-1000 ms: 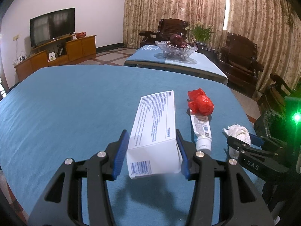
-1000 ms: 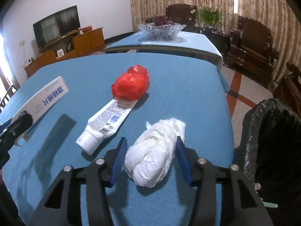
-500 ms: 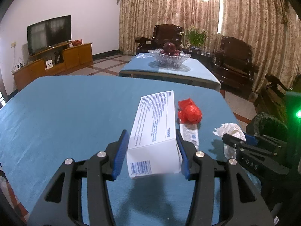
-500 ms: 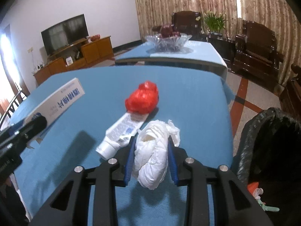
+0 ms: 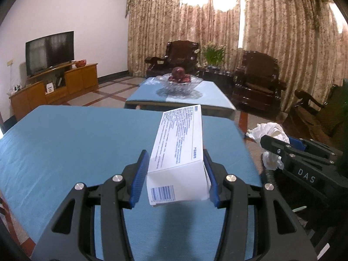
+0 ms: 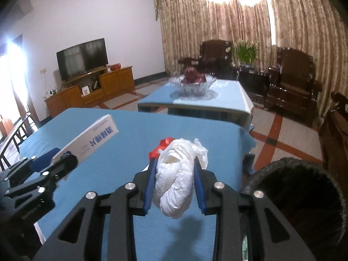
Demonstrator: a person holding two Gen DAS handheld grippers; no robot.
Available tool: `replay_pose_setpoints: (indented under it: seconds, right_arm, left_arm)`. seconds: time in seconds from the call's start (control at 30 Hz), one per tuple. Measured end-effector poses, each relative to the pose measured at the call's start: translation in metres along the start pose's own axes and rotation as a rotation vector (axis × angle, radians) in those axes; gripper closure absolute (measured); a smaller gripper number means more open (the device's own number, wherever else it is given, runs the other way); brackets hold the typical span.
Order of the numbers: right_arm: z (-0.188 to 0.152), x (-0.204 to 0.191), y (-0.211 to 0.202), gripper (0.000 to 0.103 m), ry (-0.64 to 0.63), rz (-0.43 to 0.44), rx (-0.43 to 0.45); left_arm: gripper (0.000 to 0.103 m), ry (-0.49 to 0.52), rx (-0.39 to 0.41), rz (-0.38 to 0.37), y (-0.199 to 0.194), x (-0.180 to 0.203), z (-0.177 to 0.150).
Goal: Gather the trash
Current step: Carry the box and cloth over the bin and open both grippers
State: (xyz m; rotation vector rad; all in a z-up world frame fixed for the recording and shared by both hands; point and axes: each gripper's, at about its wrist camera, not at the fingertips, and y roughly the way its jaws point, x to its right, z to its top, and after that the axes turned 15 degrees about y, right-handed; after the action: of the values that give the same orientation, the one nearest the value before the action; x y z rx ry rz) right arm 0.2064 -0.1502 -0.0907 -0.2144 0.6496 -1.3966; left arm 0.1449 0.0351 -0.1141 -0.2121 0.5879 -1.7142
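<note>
Left gripper [image 5: 177,177]: clamped on the near end of the box [image 5: 180,150], held clear above the table [image 5: 65,148].
Box axis: long side runs straight out from the jaws, away over the cloth.
Right gripper [image 6: 174,183]: pinching the tissue wad [image 6: 177,178], also lifted off the table.
Bin [image 6: 291,198]: black-lined, on the floor past the table's right edge — low and to the right of the right gripper.
Nearer hand: the right, I'd say — the bin's rim sits just beside its fingers, while the left has the whole right gripper between it and the bin.
Left behind: a red scrap [image 6: 163,145] peeks out behind the wad.
</note>
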Motion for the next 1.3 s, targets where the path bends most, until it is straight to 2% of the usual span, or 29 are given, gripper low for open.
replay_pose_setpoints:
  seconds: [0.37, 0.77, 1.07, 1.3]
  right_arm:
    - [0.020, 0.045, -0.059, 0.071, 0.029, -0.061, 0.094]
    - [0.029, 0.126, -0.104, 0.071, 0.103, -0.214, 0.153]
    - [0.024, 0.184, -0.114, 0.071, 0.157, -0.308, 0.149]
    - [0.015, 0.213, -0.112, 0.071, 0.179, -0.343, 0.134]
  left_arm:
    - [0.056, 0.053, 0.057, -0.100, -0.008, 0.056, 0.028]
    - [0.056, 0.120, 0.093, -0.269, 0.013, 0.140, 0.054]
    - [0.056, 0.198, 0.080, -0.390, 0.035, 0.213, 0.055]
    - [0.055, 0.233, 0.060, -0.430, 0.052, 0.239, 0.046]
